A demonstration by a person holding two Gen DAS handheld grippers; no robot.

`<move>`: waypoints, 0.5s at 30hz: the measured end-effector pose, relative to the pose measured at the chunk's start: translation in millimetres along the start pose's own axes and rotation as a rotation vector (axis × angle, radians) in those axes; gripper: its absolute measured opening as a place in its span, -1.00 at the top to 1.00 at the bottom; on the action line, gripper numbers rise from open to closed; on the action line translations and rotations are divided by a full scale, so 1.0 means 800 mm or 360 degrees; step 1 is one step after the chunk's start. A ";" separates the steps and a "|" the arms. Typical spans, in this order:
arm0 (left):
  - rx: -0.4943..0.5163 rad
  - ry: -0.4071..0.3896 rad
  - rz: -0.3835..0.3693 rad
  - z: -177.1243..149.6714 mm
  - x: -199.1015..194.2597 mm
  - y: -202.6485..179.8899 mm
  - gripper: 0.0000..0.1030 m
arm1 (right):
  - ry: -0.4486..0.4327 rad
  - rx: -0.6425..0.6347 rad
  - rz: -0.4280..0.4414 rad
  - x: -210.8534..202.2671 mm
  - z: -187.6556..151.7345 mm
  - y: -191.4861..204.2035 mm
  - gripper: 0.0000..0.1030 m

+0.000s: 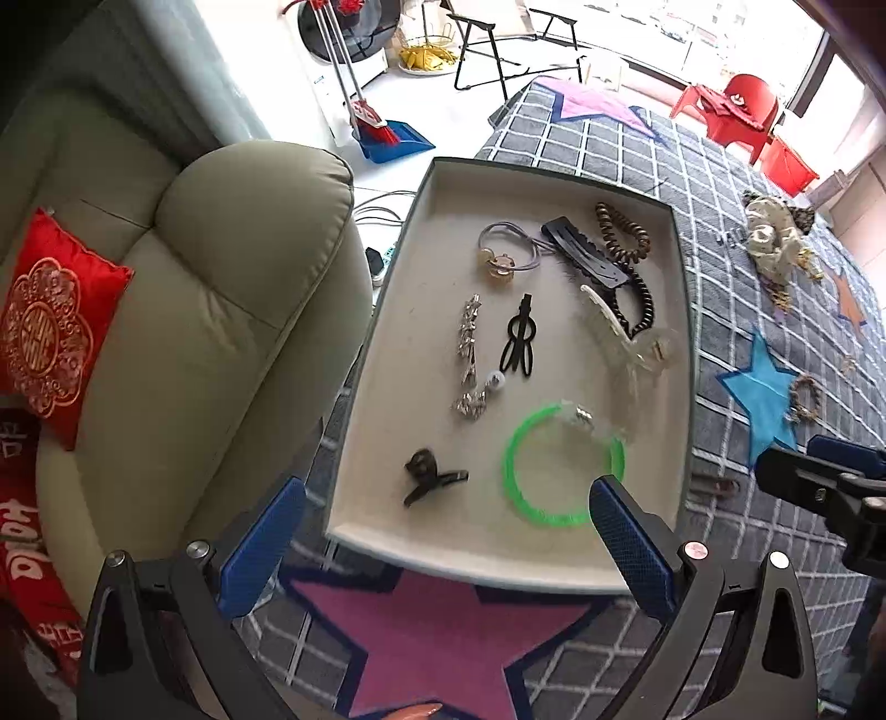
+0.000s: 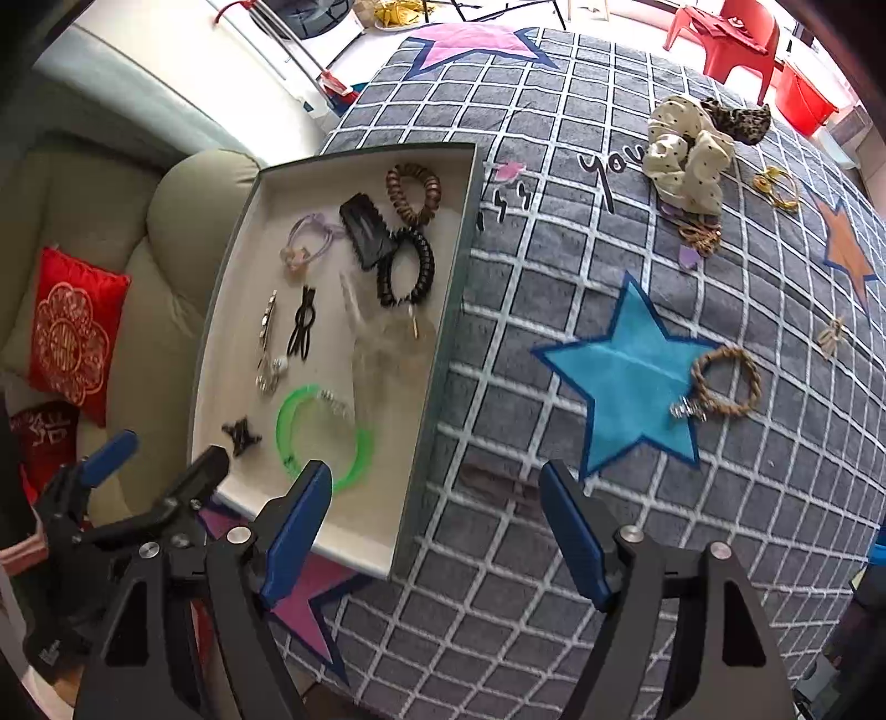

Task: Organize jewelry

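Right tongs (image 2: 434, 523) stand open and empty above the grey grid-patterned rug (image 2: 554, 343). The shallow white cardboard tray (image 2: 232, 310) holds a translucent green plastic bangle (image 2: 324, 435).

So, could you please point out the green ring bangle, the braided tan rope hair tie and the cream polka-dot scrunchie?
Green ring bangle (image 1: 512, 448): left wrist view, on its left arc.
Braided tan rope hair tie (image 2: 699, 370): right wrist view, on its left strand.
Cream polka-dot scrunchie (image 2: 673, 152): right wrist view, on its fabric folds.

A beige sofa (image 1: 221, 288) lies left of the left gripper, a red embroidered cushion (image 1: 50, 327) on its seat. Far ahead, a red broom (image 1: 371, 119) stands in a blue dustpan (image 1: 401, 141). A red plastic chair (image 1: 736, 108) sits ahead-right, a black folding stand (image 1: 487, 47) straight ahead.
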State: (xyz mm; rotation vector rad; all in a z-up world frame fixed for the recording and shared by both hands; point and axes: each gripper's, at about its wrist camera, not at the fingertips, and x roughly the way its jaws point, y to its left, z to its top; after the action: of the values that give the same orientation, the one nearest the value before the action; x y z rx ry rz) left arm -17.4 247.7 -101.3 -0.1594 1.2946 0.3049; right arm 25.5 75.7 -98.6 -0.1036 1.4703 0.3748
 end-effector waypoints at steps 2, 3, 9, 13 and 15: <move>-0.0010 -0.0008 0.0013 -0.007 -0.016 0.004 -1.00 | -0.0007 -0.0024 -0.0024 -0.010 -0.010 0.004 -0.58; -0.0016 -0.0012 0.0017 -0.009 -0.023 0.006 -1.00 | -0.0015 -0.0036 -0.0033 -0.014 -0.014 0.006 -0.60; -0.0056 -0.0055 -0.0027 -0.017 -0.067 0.010 -1.00 | -0.0098 -0.0115 -0.0032 -0.053 -0.035 0.023 -0.70; -0.0032 -0.0079 -0.0023 -0.022 -0.089 0.005 -1.00 | -0.0158 -0.0170 -0.0048 -0.075 -0.045 0.036 -0.70; -0.0019 -0.0086 -0.0023 -0.026 -0.097 0.002 -1.00 | -0.0197 -0.0183 -0.0061 -0.086 -0.049 0.042 -0.70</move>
State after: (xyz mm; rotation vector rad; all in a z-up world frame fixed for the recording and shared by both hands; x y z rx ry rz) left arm -55.3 232.7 -32.3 -0.1692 1.2378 0.3026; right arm -25.4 82.9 -29.7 -0.1969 1.3225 0.4274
